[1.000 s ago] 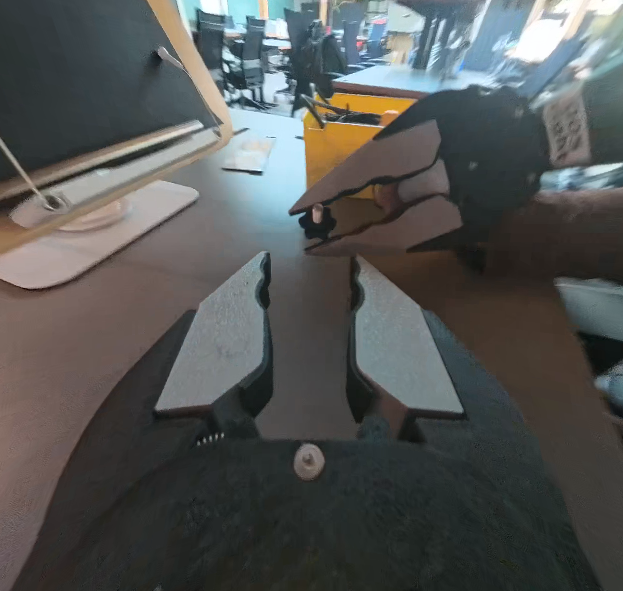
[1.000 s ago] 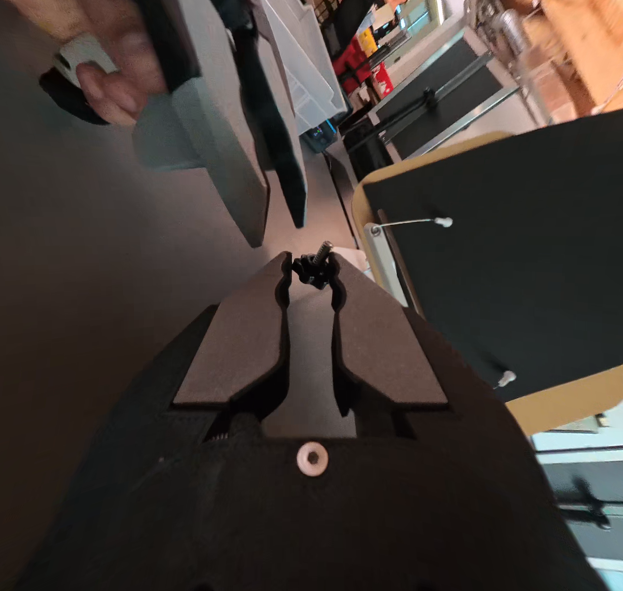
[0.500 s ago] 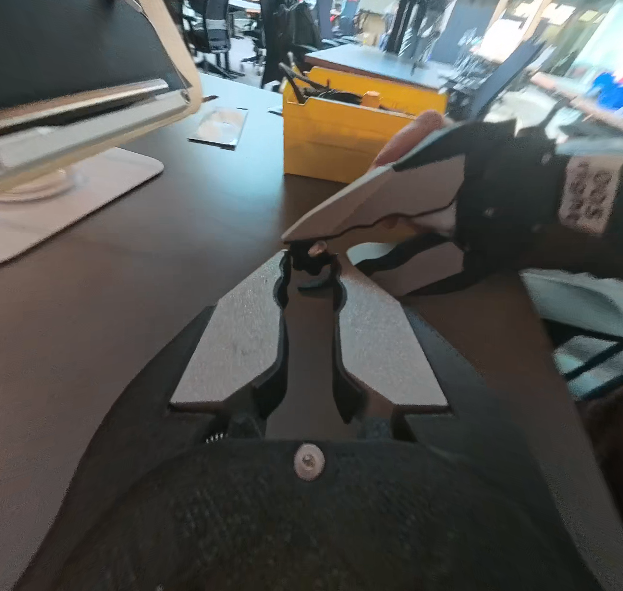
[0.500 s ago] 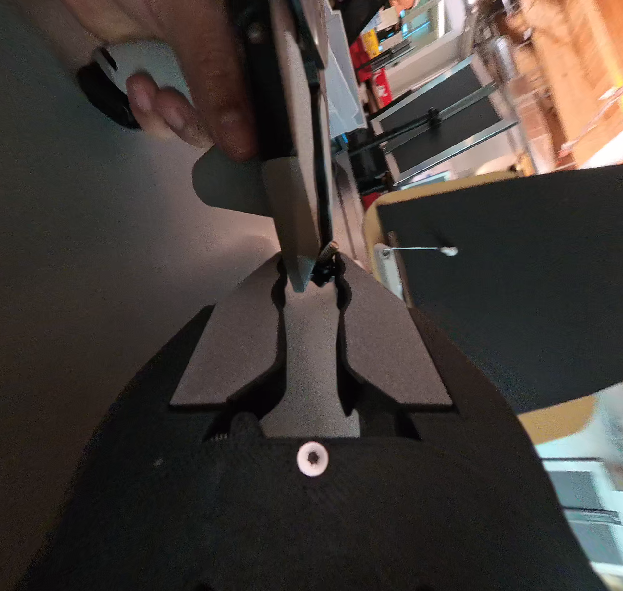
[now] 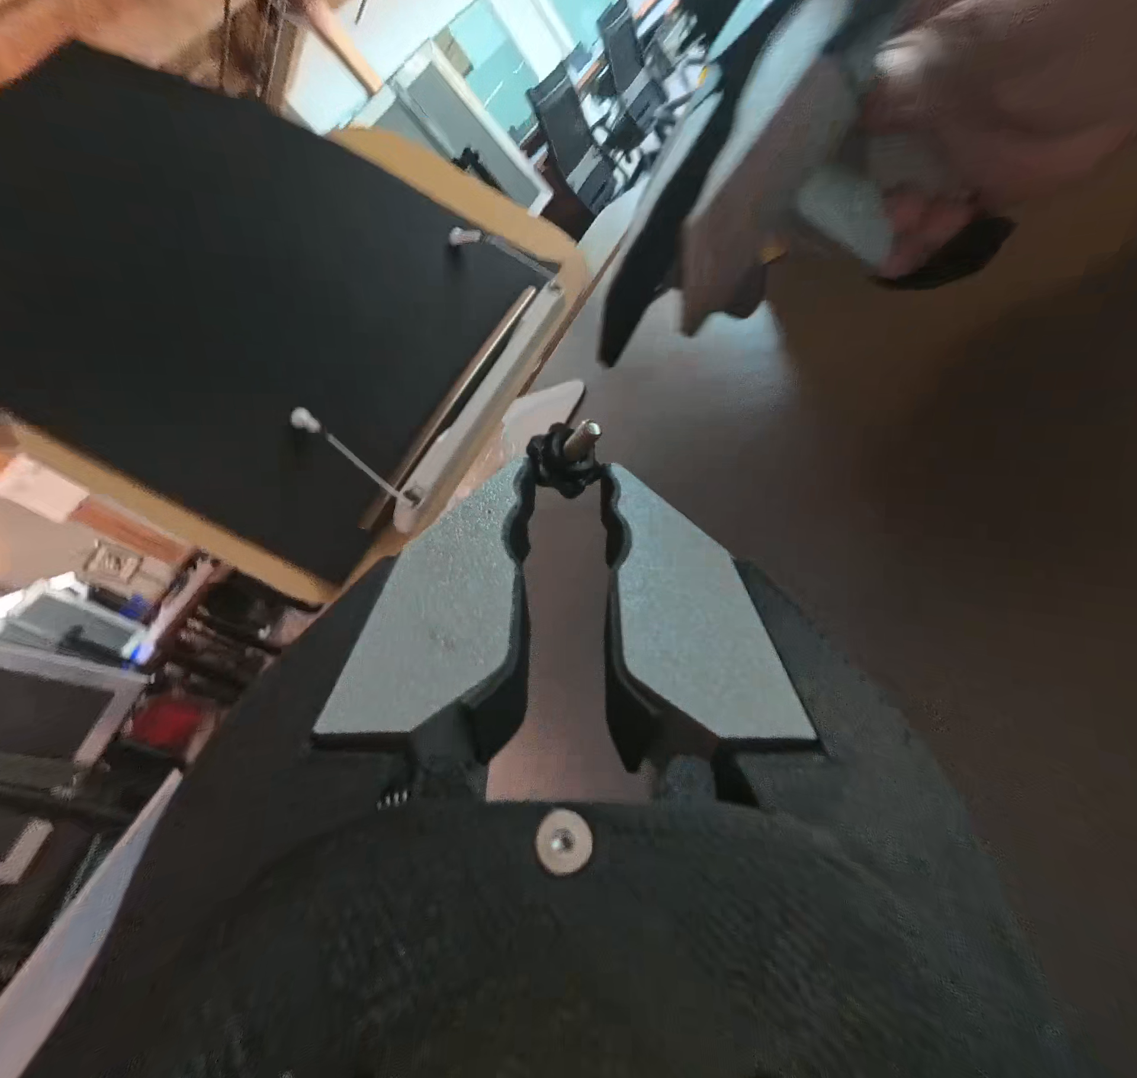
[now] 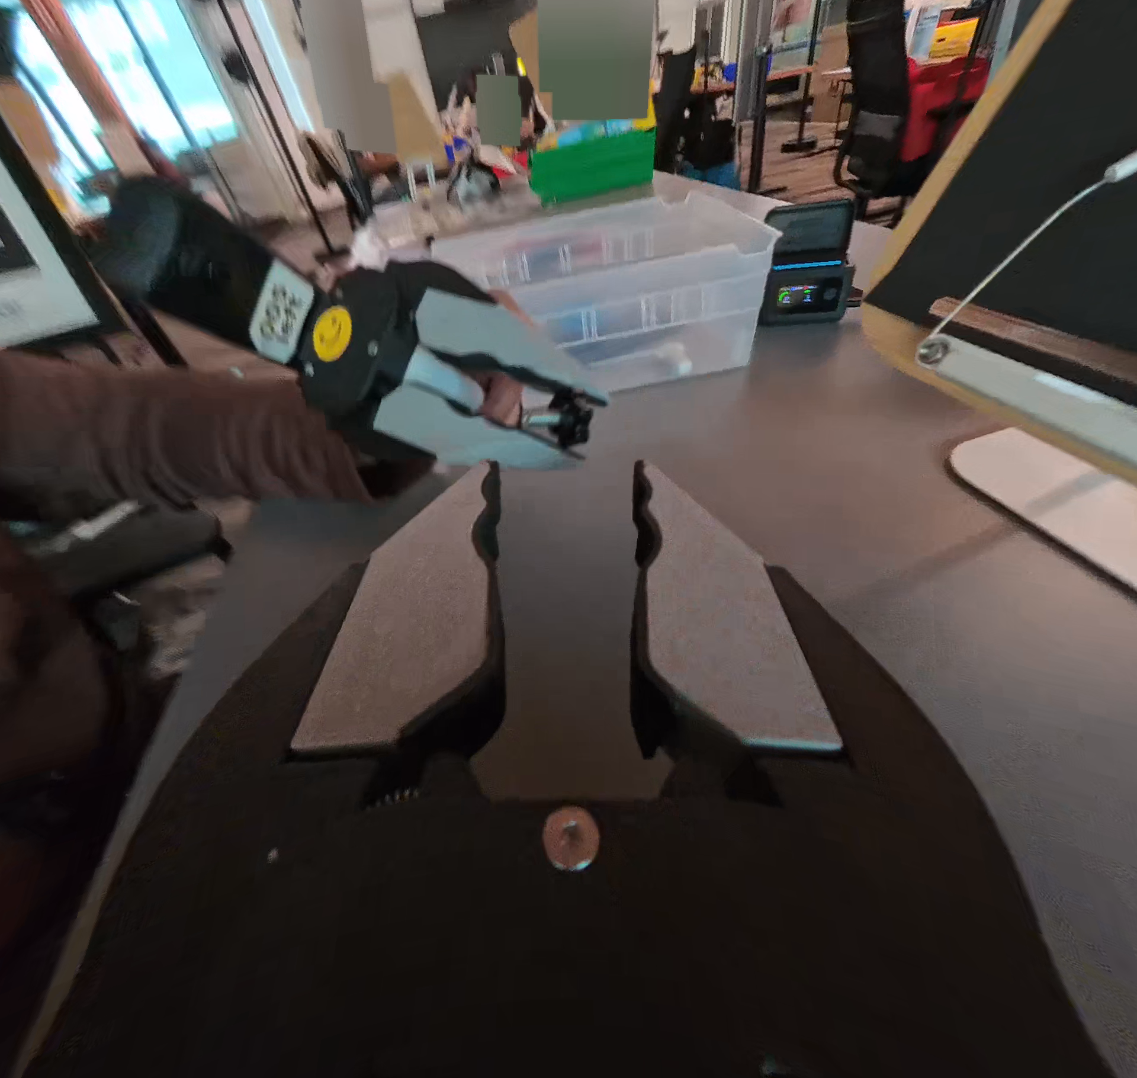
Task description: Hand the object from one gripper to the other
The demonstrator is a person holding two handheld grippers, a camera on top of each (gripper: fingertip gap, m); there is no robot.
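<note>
Our left gripper pinches the small black-knobbed metal thumbscrew; our right gripper gapes empty, so the handover looks done.

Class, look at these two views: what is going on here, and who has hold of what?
A person is working two handheld tools over a dark table. The left tool is shut on a small black knob with a threaded metal stud, pinched right at its tips. The right tool is open and empty, and the two are apart. Judged from how things lie, the hand-over to the left tool looks done. A clear plastic bin and a black board stand nearby.
</note>
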